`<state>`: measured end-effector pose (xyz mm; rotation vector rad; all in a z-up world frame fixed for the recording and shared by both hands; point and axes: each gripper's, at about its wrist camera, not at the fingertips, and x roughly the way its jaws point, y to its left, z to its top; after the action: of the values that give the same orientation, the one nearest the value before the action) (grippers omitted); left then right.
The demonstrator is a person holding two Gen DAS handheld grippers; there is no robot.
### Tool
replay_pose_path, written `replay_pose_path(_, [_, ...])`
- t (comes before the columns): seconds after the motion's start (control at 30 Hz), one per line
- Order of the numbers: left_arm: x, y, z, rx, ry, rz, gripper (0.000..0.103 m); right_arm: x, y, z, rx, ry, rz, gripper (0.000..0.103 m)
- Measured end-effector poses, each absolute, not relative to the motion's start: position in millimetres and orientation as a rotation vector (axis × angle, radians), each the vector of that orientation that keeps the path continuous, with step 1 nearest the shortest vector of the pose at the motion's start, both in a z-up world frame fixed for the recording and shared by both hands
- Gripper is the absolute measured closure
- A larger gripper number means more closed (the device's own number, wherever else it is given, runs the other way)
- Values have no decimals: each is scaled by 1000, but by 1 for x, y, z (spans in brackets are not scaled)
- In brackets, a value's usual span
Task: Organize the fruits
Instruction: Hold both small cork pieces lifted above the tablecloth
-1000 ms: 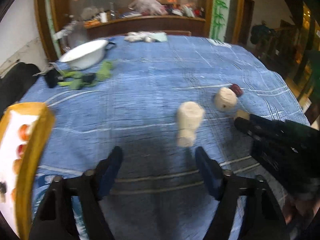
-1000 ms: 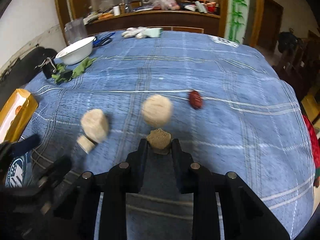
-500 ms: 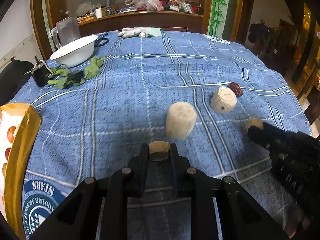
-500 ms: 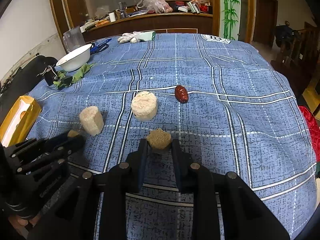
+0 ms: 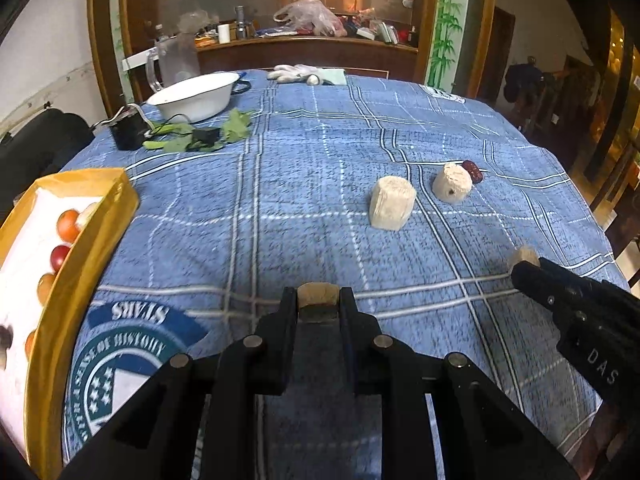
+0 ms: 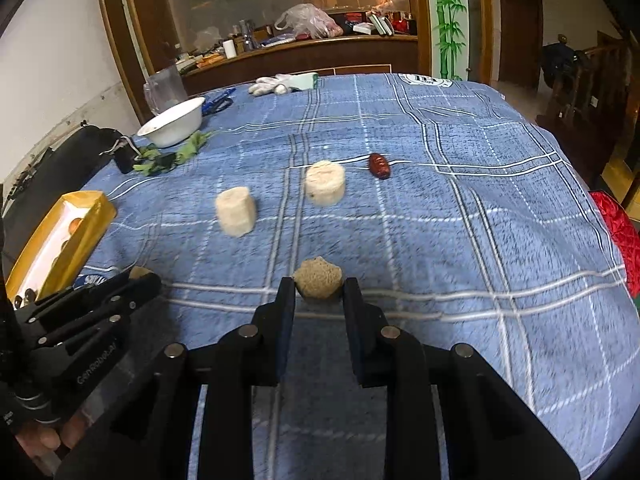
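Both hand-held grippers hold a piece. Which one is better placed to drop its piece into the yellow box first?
Left. The left hand-held gripper, shut on a small tan piece, sits beside the yellow box; the right hand-held gripper is farther away.

Two large pale chunks (image 6: pixel 235 210) (image 6: pixel 325 182) stand on the cloth. Two small tan pieces (image 5: pixel 318 295) (image 6: pixel 319 279) sit pinched in grippers. There is one red date (image 6: pixel 379 166), one yellow box (image 5: pixel 96 216), one white bowl (image 5: pixel 194 96) and one pair of white gloves (image 6: pixel 272 83).
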<state>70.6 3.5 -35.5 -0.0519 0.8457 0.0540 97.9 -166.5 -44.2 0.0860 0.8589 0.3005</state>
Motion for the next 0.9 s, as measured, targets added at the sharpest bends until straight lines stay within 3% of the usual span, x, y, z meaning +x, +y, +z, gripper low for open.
replay_pose_path(0.9, [44,8,-31,-45,760,97,84,66,-149,-38,60,770,328,77])
